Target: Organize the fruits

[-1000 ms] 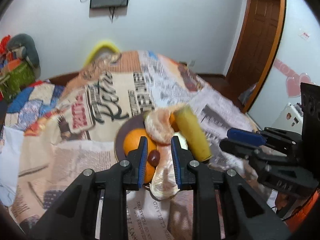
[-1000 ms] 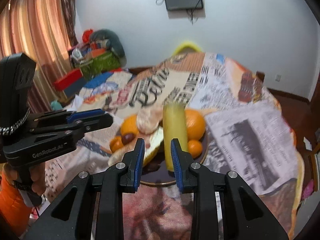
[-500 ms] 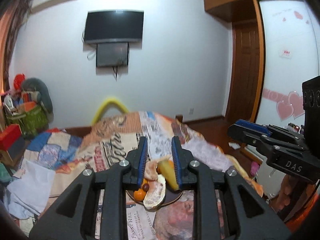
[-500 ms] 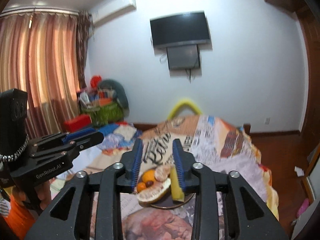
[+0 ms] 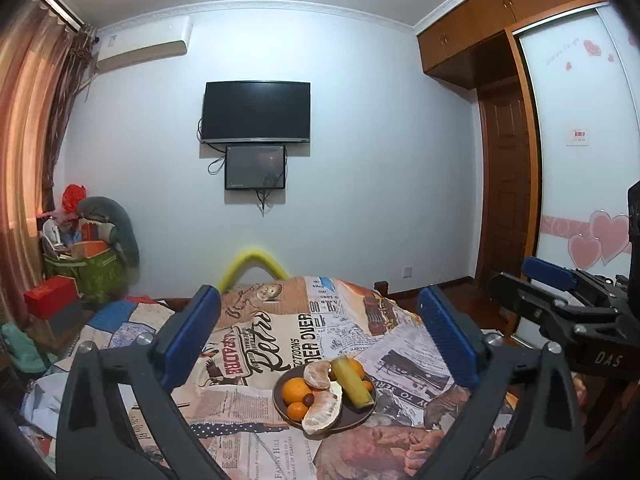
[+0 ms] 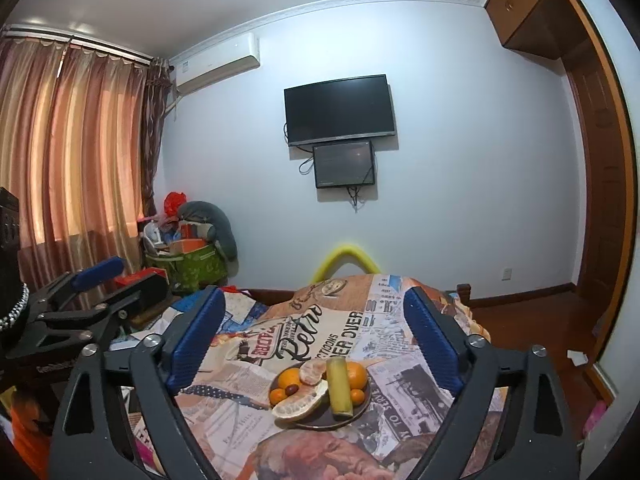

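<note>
A dark plate (image 5: 360,416) sits on the newspaper-print cloth and holds oranges (image 5: 295,389), a small dark fruit (image 5: 307,399), peeled pomelo pieces (image 5: 323,410) and a yellow-green stalk (image 5: 353,382). The plate also shows in the right wrist view (image 6: 344,420). My left gripper (image 5: 320,338) is open and empty, held back from and above the plate. My right gripper (image 6: 314,336) is open and empty, likewise pulled back. Each gripper shows at the edge of the other's view.
The cloth-covered table (image 5: 260,344) has a yellow chair back (image 5: 252,266) at its far side. Bags and boxes (image 5: 88,264) are piled at the left wall. A television (image 5: 256,112) hangs ahead. A wooden door (image 5: 504,184) stands at the right.
Both grippers have pulled far back and up from the plate, and both have gone from nearly shut to wide open. The fruit has stayed on the plate.
</note>
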### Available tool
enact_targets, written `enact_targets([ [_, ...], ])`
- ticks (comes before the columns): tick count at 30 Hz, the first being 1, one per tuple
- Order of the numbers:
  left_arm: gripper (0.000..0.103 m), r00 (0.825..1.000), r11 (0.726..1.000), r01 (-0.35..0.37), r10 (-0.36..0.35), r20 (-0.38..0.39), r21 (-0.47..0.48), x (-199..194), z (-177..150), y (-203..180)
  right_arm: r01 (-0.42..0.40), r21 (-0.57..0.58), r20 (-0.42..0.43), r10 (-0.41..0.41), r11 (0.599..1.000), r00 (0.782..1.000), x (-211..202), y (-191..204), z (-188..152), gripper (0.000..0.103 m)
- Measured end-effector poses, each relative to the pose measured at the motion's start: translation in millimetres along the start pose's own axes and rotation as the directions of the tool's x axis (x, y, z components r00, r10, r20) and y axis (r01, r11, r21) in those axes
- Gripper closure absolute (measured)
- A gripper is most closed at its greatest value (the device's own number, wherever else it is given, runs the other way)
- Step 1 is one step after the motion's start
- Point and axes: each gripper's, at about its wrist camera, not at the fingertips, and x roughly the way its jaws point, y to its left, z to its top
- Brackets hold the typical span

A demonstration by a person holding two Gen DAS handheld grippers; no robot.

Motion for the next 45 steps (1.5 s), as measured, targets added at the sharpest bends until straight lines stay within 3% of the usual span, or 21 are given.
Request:
enact_targets([
  [3,0.001,1.0,1.0,0.005,-0.005,0.001,-0.008,-2,0,0,0.01,-0.001,0.013,-0.01,1.0,1.0,-8,1,-2,0.0],
  [45,0.0,0.999,0.999,0.033,-0.034,-0.007,-0.022,-4,-6,-4,0.04,0.007,0.025,-0.04,0.999,0.999,-20,-4,-3,0.0],
])
